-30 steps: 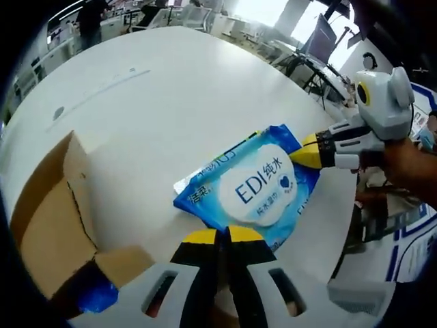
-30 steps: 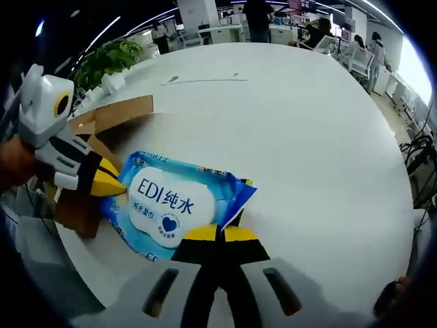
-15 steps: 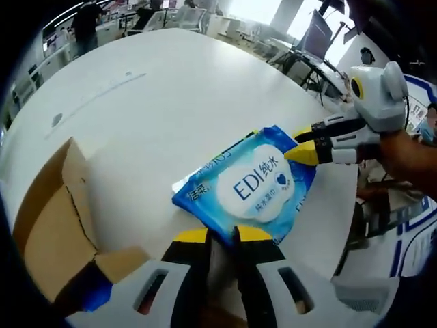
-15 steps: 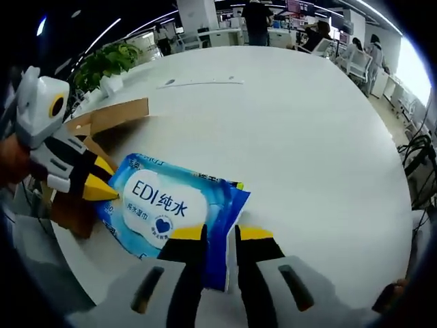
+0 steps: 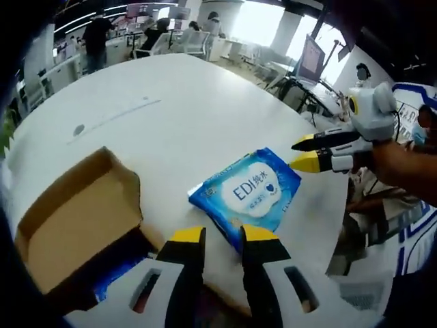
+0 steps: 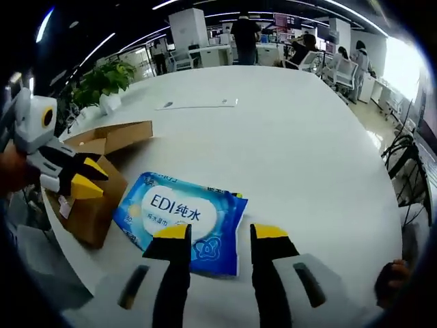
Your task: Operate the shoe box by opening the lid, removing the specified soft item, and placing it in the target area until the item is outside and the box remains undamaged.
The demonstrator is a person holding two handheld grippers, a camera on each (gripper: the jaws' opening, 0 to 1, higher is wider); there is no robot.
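The blue pack of wet wipes (image 5: 247, 193) lies flat on the round white table (image 5: 171, 96), label up, well out of the cardboard shoe box (image 5: 75, 219), which stands open just to its left in the left gripper view, near the table's edge. In the right gripper view the same pack (image 6: 183, 217) rests beside the box (image 6: 95, 198), whose flap is raised; I see no tear or crush in the card, though its far side is hidden.

The left gripper (image 5: 222, 236) hangs just short of the pack's near edge, jaws spread apart with nothing between them. The right gripper (image 6: 220, 234) does likewise on its side, its jaws wide and bare over the pack's near edge; in the left gripper view it (image 5: 304, 152) shows at the pack's far right corner, parted and, as far as I can tell, clear of the wrapper.

To my eye the placing step is at its close: the soft item is out and set down, and both tools have let go of it. What remains looks like drawing both grippers back without nudging the pack or knocking the box; something blue (image 5: 116, 283) sits low in the box, but I cannot tell what it is
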